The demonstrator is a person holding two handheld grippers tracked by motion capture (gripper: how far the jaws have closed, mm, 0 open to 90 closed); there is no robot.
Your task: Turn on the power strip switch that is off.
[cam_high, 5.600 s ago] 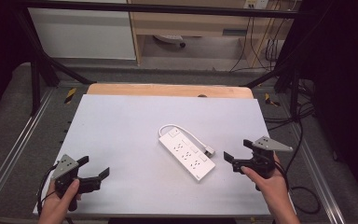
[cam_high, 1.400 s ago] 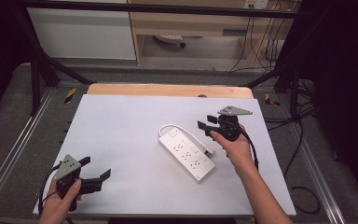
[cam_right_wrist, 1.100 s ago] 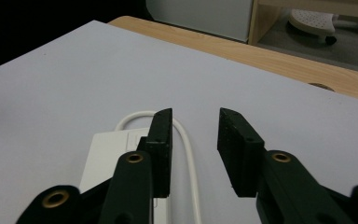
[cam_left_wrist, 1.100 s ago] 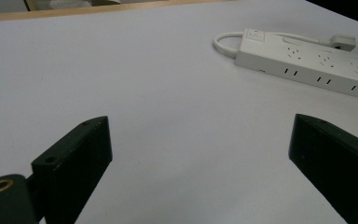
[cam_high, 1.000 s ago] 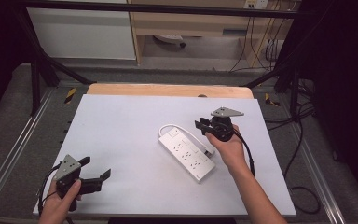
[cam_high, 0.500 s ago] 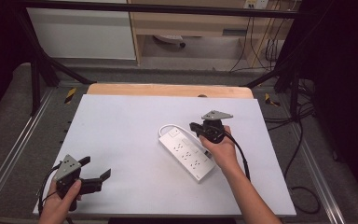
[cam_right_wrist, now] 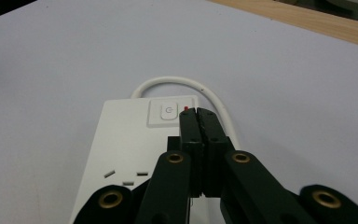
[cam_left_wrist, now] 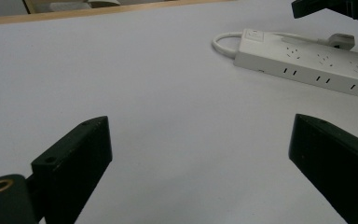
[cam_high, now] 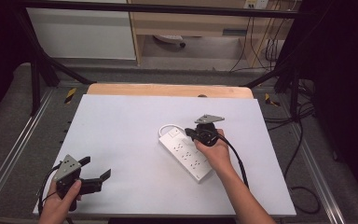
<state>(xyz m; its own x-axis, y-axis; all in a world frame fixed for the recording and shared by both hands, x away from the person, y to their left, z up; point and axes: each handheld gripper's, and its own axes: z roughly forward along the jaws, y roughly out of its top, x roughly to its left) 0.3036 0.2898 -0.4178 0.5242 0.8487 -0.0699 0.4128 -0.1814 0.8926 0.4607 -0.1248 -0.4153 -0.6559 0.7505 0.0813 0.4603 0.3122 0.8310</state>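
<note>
The right gripper (cam_right_wrist: 198, 112) has its two jaws pressed flat together with nothing caught between them. They have just been closing, and its own view shows no object in the gap. The joined tips hang just over the switch end of the white power strip (cam_high: 186, 151), just beside the square power button (cam_right_wrist: 168, 112) and over the small red indicator (cam_right_wrist: 187, 108) next to it. Whether the tips already touch the casing cannot be told.

The power strip lies flat on the white desk (cam_high: 121, 126), a little right of the centre and slanting from its switch end, nearer the far edge, toward the near right corner. Its short white cord (cam_right_wrist: 177, 81) loops out from the switch end and curls back along the strip.

The left gripper (cam_high: 95, 179) rests near the near left corner with its jaws spread wide and empty, well apart from the strip.

Judging by this, the approach is done and the tool is shaped into a single poking tip. Left to do seems to be shifting onto the button and pressing it.
</note>
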